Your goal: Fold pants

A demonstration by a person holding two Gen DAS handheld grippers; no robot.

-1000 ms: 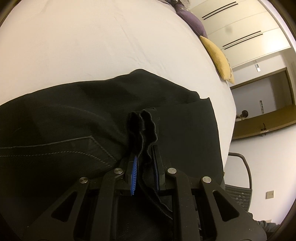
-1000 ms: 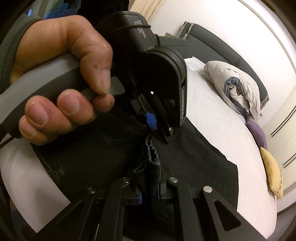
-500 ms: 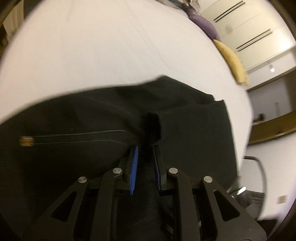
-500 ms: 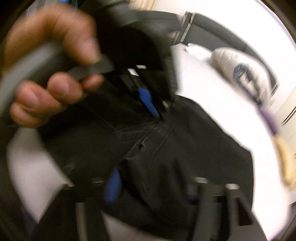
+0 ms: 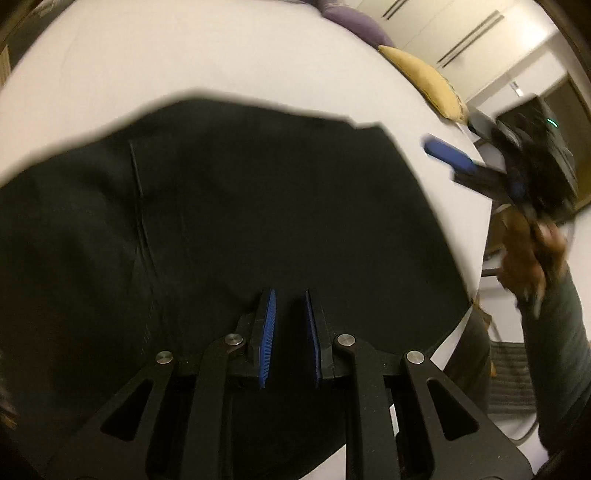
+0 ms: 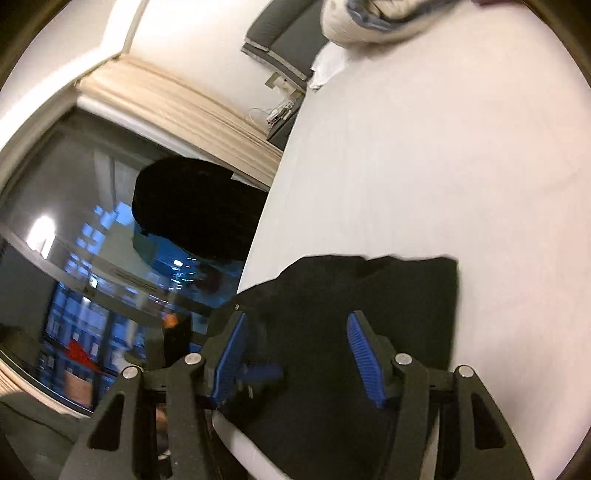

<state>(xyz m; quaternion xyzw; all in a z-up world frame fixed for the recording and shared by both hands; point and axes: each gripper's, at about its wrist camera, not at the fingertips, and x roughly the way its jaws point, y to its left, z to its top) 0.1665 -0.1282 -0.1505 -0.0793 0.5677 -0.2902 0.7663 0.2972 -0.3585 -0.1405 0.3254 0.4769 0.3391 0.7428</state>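
The black pants (image 5: 258, 214) lie folded flat on the white bed (image 5: 184, 55), near its edge. My left gripper (image 5: 289, 295) hovers just above them with its blue pads a little apart and nothing between them. In the right wrist view the pants (image 6: 369, 295) lie below my right gripper (image 6: 297, 317), which is wide open and empty. The right gripper (image 5: 448, 157) also shows in the left wrist view, held up off the bed at the right.
A yellow cushion (image 5: 424, 81) and a purple one (image 5: 351, 22) lie at the far side of the bed. A rolled duvet (image 6: 373, 22) and dark headboard (image 6: 277, 33) are at the far end. A dark window (image 6: 74, 258) is at the left.
Both grippers have let go of the bunched pants edge and opened. The pants now lie flat. The right gripper has swung away to the right, off the cloth.
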